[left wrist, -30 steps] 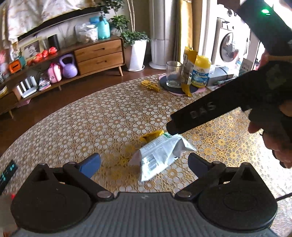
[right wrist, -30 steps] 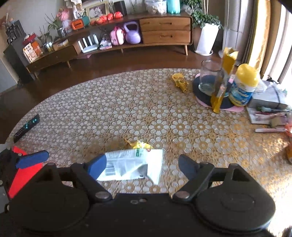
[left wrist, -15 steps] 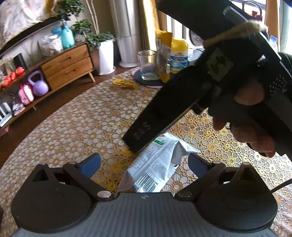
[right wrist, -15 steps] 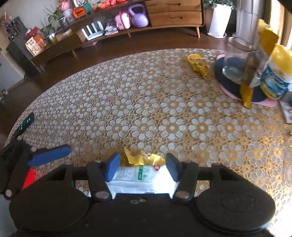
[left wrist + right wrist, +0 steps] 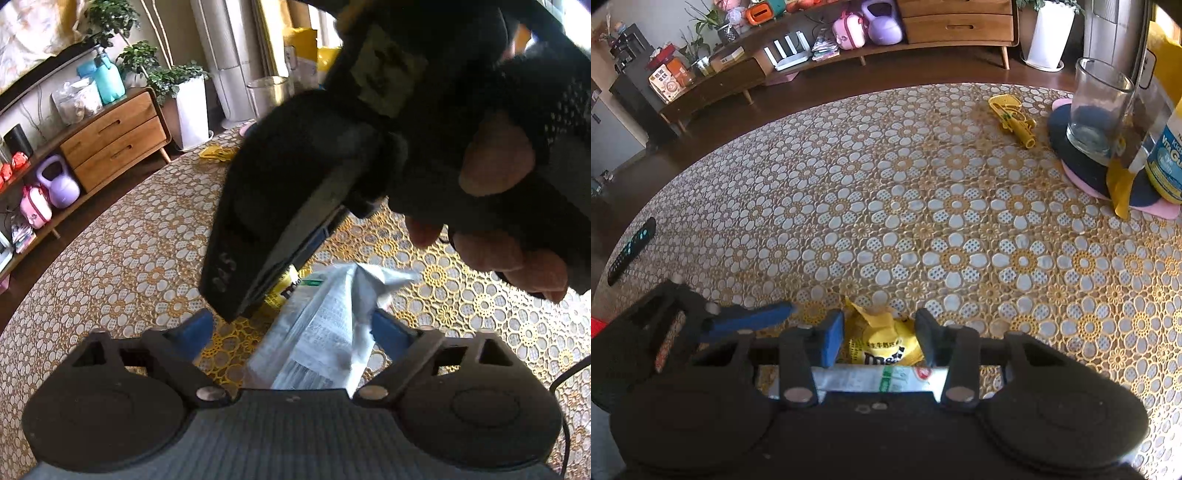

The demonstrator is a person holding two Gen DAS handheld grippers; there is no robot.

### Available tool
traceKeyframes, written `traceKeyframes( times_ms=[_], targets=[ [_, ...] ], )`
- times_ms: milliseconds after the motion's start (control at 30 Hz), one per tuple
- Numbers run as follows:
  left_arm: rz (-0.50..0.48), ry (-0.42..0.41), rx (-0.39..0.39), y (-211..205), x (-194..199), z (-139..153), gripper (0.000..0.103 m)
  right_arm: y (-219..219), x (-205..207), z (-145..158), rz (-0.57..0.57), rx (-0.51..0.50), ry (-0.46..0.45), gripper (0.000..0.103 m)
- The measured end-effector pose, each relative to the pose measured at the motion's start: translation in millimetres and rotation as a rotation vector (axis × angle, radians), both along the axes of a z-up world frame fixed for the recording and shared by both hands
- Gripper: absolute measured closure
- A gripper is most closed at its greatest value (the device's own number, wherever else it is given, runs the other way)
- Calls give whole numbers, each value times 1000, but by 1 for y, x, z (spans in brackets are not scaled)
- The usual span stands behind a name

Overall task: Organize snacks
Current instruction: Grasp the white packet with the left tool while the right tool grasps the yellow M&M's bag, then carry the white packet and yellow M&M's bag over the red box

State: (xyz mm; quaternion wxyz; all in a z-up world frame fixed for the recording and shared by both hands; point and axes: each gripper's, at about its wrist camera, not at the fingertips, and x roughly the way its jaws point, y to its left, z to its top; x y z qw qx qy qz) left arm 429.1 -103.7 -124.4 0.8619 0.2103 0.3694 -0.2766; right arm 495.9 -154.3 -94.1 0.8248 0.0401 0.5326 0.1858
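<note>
Two snacks: a crinkled white-and-silver foil snack pouch (image 5: 325,332) and a small yellow candy packet (image 5: 882,343) lie touching on the flower-patterned lace-covered table (image 5: 923,206).
Left gripper (image 5: 291,328): jaws closing around the pouch, pads not yet pressing.
Right gripper (image 5: 879,336): jaws closing on the yellow packet; contact uncertain.
Handling: both look light, soft and slippery; best pinched at a flat sealed edge.
Left view only: the person's hand (image 5: 498,206) on the right gripper's body, and the pouch's raised fold.
Right view only: the packet's print.
</note>
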Motion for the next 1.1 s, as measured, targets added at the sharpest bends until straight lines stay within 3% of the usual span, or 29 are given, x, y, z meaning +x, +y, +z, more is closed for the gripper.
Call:
traceKeyframes(
  times_ms=[67,133,233,367,633,1100],
  targets=[
    [-21,20,-7,-3,-3,-1,41,-1,-2,0,6,-5,-5,65],
    [-29,23,-7,-6,-8,1,53,-2,-4,1,4,-11,-7,68],
    [-14,29,-2,-8,-17,4,61,-4,-9,4,-7,-7,-5,72],
    [27,70,-32,-4,-31,8,65,-10,-21,8,-34,-1,-8,79],
    [115,143,-106,6,-74,18,66,-22,-59,19,-62,-10,-10,81],
    [172,149,-151,26,-173,52,67,-28,-142,57,-72,-31,-46,86]
  ],
)
